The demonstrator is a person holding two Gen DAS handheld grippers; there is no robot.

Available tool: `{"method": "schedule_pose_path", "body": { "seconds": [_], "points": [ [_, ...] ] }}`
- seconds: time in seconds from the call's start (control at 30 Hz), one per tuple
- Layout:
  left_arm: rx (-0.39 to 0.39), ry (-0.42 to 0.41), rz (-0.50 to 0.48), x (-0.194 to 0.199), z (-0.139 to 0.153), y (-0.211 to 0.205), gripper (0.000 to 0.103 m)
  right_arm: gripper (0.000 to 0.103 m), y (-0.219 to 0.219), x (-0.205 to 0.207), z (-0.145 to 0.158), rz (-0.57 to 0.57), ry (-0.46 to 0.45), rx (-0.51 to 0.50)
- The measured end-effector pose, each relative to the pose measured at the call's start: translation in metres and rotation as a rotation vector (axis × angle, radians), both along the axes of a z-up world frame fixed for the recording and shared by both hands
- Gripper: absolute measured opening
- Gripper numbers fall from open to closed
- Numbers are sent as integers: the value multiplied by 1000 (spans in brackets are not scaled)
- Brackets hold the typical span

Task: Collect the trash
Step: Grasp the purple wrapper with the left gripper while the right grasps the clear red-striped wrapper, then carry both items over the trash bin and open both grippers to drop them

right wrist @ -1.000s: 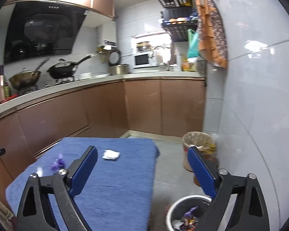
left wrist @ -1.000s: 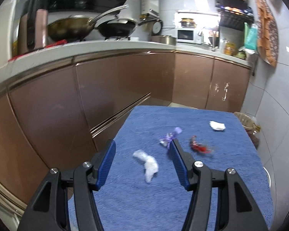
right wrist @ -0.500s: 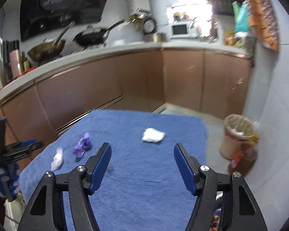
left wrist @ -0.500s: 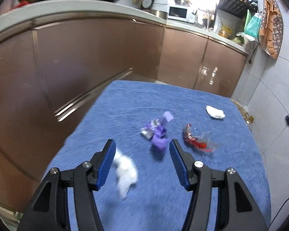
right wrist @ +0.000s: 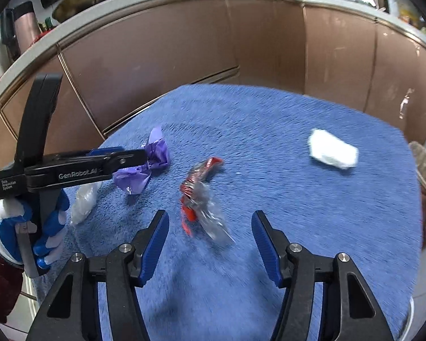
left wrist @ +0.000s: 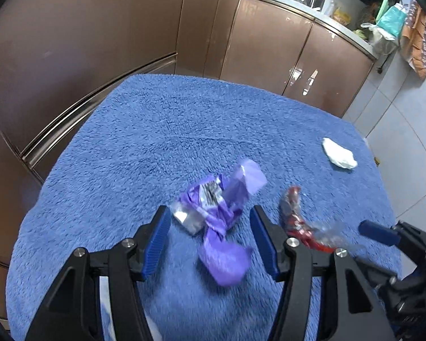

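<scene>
Two grippers hang over trash on a fluffy blue towel-covered table (left wrist: 162, 130).

The left gripper (left wrist: 210, 236) is unclenched, its blue pads either side of a crumpled purple foil wrapper (left wrist: 221, 207) without pressing it. The right gripper (right wrist: 210, 236) is closing, not yet gripping the red-and-clear plastic wrapper (right wrist: 198, 193) between its fingers, just right of the purple wrapper. A white crumpled tissue (right wrist: 332, 152) lies well right of it.

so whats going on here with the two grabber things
A person holds a gripper in each hand over a blue towel strewn with trash. The left gripper is open with the purple wrapper lying between its fingers, not yet pinched. The right gripper is closing toward the red and clear wrapper, not gripping it. Two white tissue wads lie untouched.
</scene>
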State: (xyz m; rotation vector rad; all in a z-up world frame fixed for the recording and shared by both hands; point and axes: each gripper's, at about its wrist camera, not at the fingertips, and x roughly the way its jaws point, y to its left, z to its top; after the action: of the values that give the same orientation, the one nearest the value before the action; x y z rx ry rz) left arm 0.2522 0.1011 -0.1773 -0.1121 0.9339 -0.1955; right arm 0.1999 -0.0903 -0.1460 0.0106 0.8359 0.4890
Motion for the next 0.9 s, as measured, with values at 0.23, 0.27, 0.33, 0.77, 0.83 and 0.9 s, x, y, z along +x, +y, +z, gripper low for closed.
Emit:
{"method": "schedule_pose_path", "body": {
  "seconds": [0.23,0.27,0.33,0.77,0.83,0.9],
  "points": [
    [-8,14,7,12,-12,0,45,48,21,26,-17,47,42,-2],
    [-7,10,8,12,-12,0,44,42,23,28,-20,51,47,-5],
    [-3,-2,10,9,-11,0,40,30,25,29,-25,54,56,-6],
    [16,-86,-17,-35,25,-12,12,10,-4,-12,6,-2,-12,20],
    [16,-109,-22,-48,36,-13,11,10,-10,-24,16,-13,-32,28],
    [5,-130,-24,-61,47,-14,11,10,-15,-38,25,-23,-49,31]
  ]
}}
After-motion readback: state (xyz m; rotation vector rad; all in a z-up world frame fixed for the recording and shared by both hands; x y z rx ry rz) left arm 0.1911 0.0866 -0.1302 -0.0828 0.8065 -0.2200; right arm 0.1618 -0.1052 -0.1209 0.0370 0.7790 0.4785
